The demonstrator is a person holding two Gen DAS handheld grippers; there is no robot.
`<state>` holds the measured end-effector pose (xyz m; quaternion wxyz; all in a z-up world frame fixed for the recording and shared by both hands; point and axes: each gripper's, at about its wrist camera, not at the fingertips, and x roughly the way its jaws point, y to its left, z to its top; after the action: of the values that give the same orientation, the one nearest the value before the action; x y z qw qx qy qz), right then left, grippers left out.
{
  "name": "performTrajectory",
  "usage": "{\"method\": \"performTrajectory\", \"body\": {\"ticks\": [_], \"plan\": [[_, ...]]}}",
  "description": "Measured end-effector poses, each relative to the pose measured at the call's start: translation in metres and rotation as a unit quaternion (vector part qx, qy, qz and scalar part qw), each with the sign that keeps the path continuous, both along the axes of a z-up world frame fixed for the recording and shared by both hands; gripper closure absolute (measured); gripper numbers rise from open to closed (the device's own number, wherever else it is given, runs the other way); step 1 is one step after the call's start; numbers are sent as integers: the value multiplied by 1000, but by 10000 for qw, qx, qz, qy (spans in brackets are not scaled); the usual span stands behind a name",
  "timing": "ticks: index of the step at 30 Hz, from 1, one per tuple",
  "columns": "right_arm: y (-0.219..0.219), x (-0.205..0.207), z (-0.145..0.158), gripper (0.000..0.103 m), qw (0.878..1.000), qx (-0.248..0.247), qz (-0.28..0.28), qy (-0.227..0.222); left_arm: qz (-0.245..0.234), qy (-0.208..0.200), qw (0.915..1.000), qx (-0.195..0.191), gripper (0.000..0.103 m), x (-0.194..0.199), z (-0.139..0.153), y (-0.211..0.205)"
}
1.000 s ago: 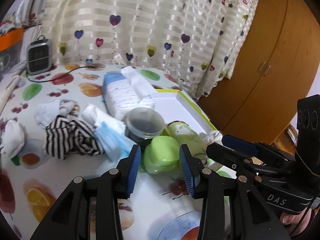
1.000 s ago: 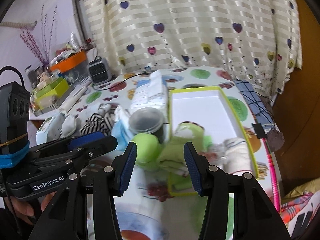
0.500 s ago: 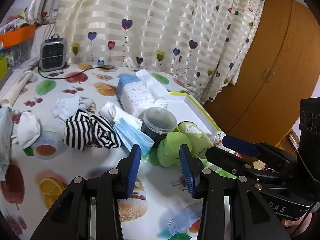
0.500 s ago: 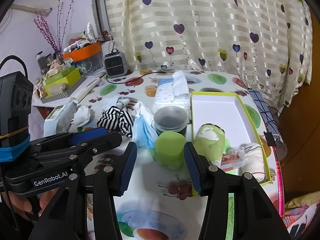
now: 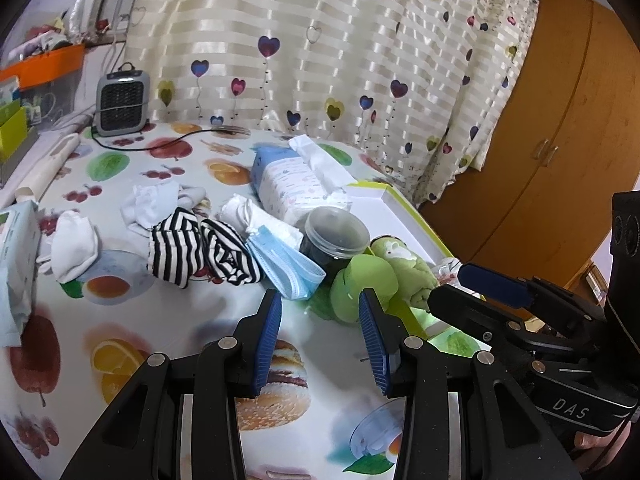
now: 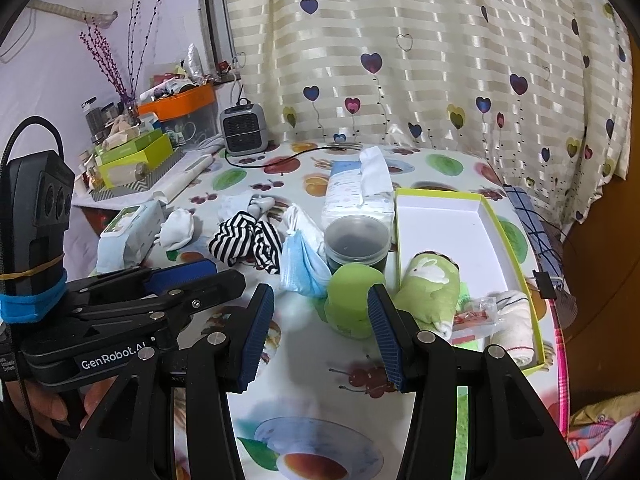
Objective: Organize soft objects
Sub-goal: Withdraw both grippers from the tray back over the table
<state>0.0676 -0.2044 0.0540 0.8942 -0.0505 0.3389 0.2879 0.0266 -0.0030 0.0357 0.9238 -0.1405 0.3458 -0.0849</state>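
Observation:
A yellow-rimmed white tray (image 6: 480, 220) holds a green bunny cloth (image 6: 430, 292), a rolled white sock (image 6: 514, 328) and a clear packet. On the fruit-print table lie a blue face mask (image 6: 302, 264), a black-and-white striped cloth (image 6: 244, 240), white socks (image 6: 178, 228) and a white cloth (image 6: 304, 220). The mask (image 5: 284, 262), striped cloth (image 5: 200, 248) and socks (image 5: 74, 246) also show in the left wrist view. My left gripper (image 5: 320, 340) and right gripper (image 6: 320, 330) are both open and empty, held above the table short of the pile.
A green lidded tub (image 6: 352, 300) and a dark jar (image 6: 356, 242) stand beside the tray. A tissue pack (image 6: 356, 192) lies behind them. A wipes pack (image 6: 128, 228), a small heater (image 6: 244, 130) with its cord, and cluttered boxes are at the left. A wooden wardrobe (image 5: 540, 140) stands at the right.
Both grippers have pulled back and up from the tray and green tub, so more of the table shows. Both stay open and empty.

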Motion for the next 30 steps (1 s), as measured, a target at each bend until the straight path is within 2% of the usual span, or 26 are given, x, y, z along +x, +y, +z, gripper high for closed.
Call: {"method": "performTrajectory", "body": {"ticks": [8, 13, 30], "plan": [[4, -2, 0, 53, 10000, 7, 85, -11, 30, 27, 10000, 28, 64, -2, -3, 2], [8, -3, -2, 53, 9999, -1, 146, 15, 83, 35, 10000, 44, 57, -5, -5, 6], [17, -2, -5, 53, 9996, 17, 260, 48, 264, 141, 9995, 88, 52, -4, -10, 15]]}}
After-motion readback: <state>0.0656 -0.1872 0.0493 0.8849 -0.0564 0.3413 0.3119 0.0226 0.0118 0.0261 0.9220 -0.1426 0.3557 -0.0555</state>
